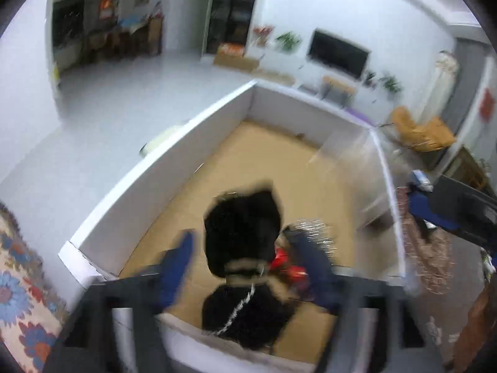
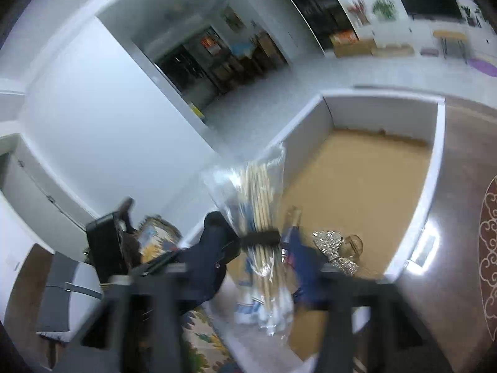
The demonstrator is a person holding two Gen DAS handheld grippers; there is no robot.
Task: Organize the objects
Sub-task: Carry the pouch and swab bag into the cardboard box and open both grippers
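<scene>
A: Where are the things being sorted?

B: Over the box (image 1: 174,161), a white-walled carton with a bare brown bottom. A black fuzzy thing (image 1: 245,236) sits between the fingers of the left gripper (image 1: 245,267), and a clear bag of sticks (image 2: 264,217), bound with a black band, sits between those of the right gripper (image 2: 259,236).

A: Are they gripped?

B: I judge not. Both pairs of fingers stand wide, and the left pads sit clear of the black thing's sides. The bag fills more of the right gap, so whether a pad touches it I cannot tell; the frames are blurred.

A: So which step is this?

B: The drop into the box, I'd say. A glittery bow (image 2: 334,248) and something red (image 1: 289,264) already lie near the close wall.

A: What does the next move call for?

B: Letting both things fall clear, then lifting the fingers straight out without snagging the bag's loose plastic.

A: And round about?

B: The box rests on a dark desk (image 2: 459,168) with a patterned mat (image 2: 490,248). Beyond are a pale floor (image 1: 118,99), a wall-mounted screen (image 1: 338,52), some plants and dark shelves.
</scene>
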